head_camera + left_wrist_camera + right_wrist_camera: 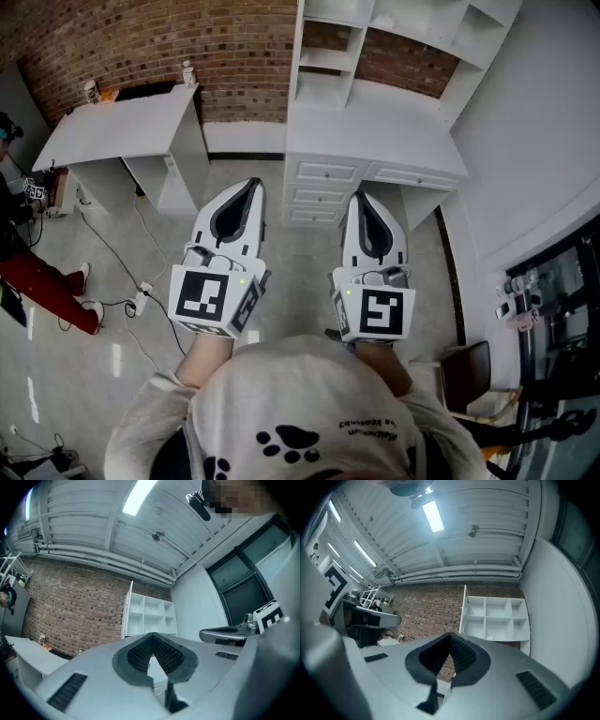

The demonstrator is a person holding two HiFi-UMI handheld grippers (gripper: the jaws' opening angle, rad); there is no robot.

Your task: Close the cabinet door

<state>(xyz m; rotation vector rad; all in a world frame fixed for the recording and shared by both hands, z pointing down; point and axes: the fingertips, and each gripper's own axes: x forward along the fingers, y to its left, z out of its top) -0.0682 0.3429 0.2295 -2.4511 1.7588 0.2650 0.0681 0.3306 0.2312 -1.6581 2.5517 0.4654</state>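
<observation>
A white cabinet unit [375,127] stands against the brick wall ahead, with drawers [323,192] below and open shelves [323,56] above. The same shelves [150,616] [497,618] show in both gripper views, far off. I cannot make out an open door from here. My left gripper [253,181] [153,634] and right gripper [360,195] [450,634] are held side by side, pointing toward the cabinet and well short of it. Both have their jaws shut tip to tip with nothing between them.
A white desk [122,122] with small items [92,91] stands at the left. A person in red trousers [37,277] is at the left edge. Cables and a power strip [141,300] lie on the floor. A chair [466,370] and dark glazing [562,309] are at the right.
</observation>
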